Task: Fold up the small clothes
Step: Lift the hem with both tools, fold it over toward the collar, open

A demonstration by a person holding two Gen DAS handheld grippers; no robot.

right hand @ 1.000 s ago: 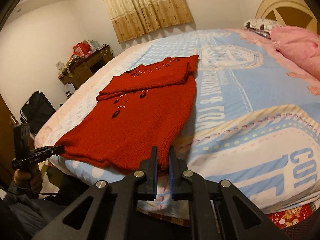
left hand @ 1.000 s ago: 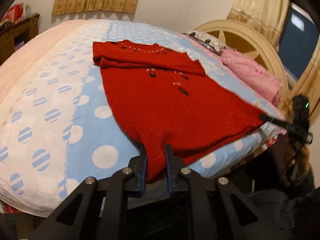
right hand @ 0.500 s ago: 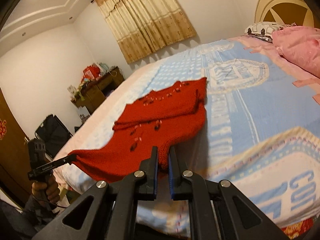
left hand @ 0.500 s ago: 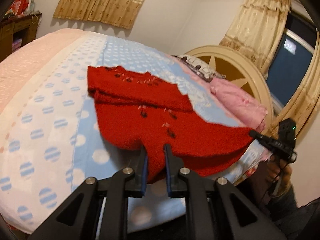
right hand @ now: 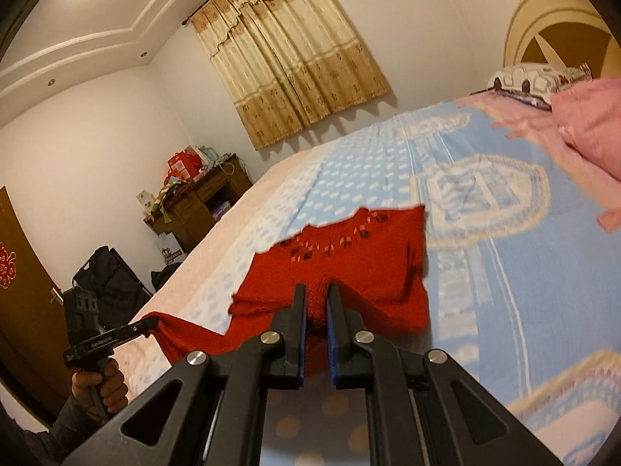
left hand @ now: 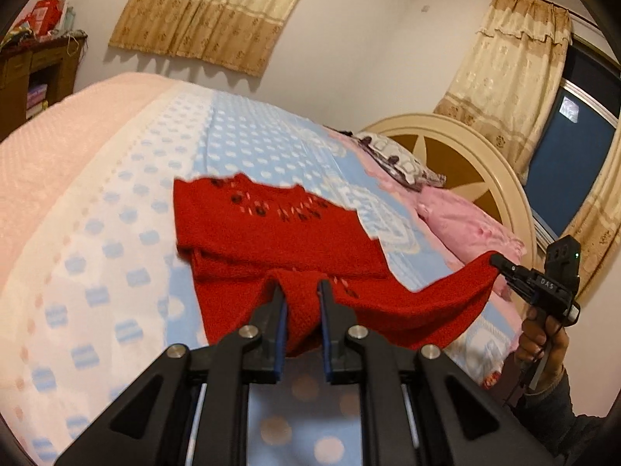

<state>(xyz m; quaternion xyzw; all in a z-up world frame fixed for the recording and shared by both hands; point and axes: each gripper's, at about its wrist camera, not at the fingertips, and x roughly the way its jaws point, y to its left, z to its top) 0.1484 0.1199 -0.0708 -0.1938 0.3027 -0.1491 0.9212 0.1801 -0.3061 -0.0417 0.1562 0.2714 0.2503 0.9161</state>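
Note:
A small red knit sweater [left hand: 271,233] with dark flower trim lies on the bed, sleeves folded across its chest; it also shows in the right wrist view [right hand: 349,264]. My left gripper [left hand: 300,291] is shut on one corner of the sweater's bottom hem. My right gripper [right hand: 313,295] is shut on the other hem corner and also appears at the right of the left wrist view [left hand: 500,262]. The hem is lifted off the bed and hangs in a sagging line between the two grippers, above the sweater's lower half.
The bed [left hand: 97,233] has a blue, white and pink dotted cover. Pink bedding [left hand: 465,221] and a patterned pillow [left hand: 392,155] lie by the round headboard [left hand: 465,147]. A wooden desk [right hand: 202,202] with clutter and a dark bag [right hand: 108,275] stand by the far wall.
Both grippers have lifted the hem off the bed edge and carried it up and forward over the sweater, toward the collar. The lower half is folding over.

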